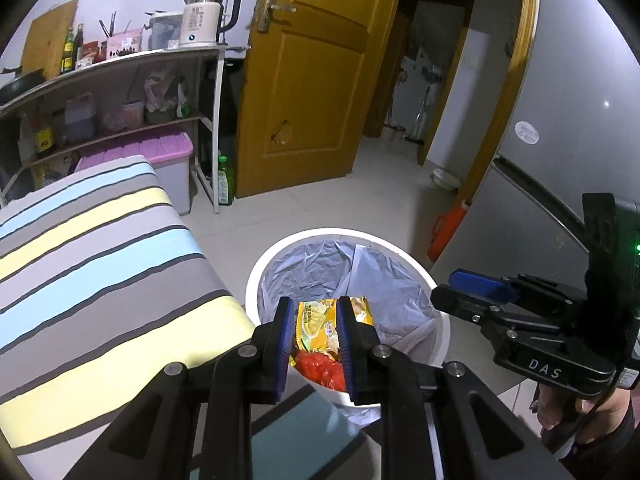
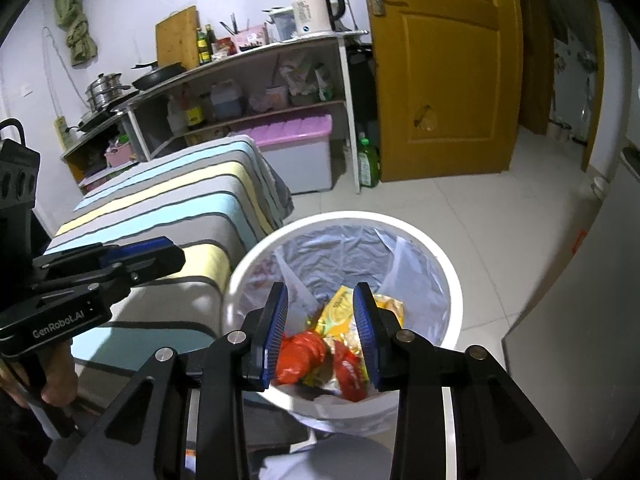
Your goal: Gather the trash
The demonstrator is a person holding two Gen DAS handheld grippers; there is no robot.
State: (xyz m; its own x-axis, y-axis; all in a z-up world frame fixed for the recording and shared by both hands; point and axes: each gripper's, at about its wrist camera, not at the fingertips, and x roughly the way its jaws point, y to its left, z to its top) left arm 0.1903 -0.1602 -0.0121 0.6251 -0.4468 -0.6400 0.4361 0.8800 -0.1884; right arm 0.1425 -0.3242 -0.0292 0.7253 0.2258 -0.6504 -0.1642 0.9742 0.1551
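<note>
Two hand-held black grippers with blue ribbed finger pads hovered above a round white plastic trash bin (image 1: 256,276) lined with a clear, crinkled bag. The left gripper (image 1: 313,344) sat over the bin's near rim, its jaws a narrow gap apart with nothing pressed between the pads. The right gripper (image 2: 321,334) was over the bin's near rim as well, its jaws wider apart and also empty.

Inside the bin lay the trash: a yellow printed snack wrapper (image 1: 320,320) toward the middle and crumpled red plastic wrappers (image 2: 300,354) nearer the rim closest to the cameras. In the right wrist view the red pieces were blurred, and one seemed to lie lower than the rest; whether it was falling could not be told.

Just beside the bin stood a bed or bench covered in grey, blue and yellow striped cloth (image 1: 100,248). Beyond the bin was a yellow-brown wooden door (image 1: 320,80).

Only the left wrist view showed the silver refrigerator (image 1: 560,120) flanking the bin and an orange container (image 1: 444,236) on the floor near it. Only the right wrist view showed the steel pots (image 2: 104,90) on a stove far behind the bin. Each view caught the other gripper from the side, with part of the hand holding it.
</note>
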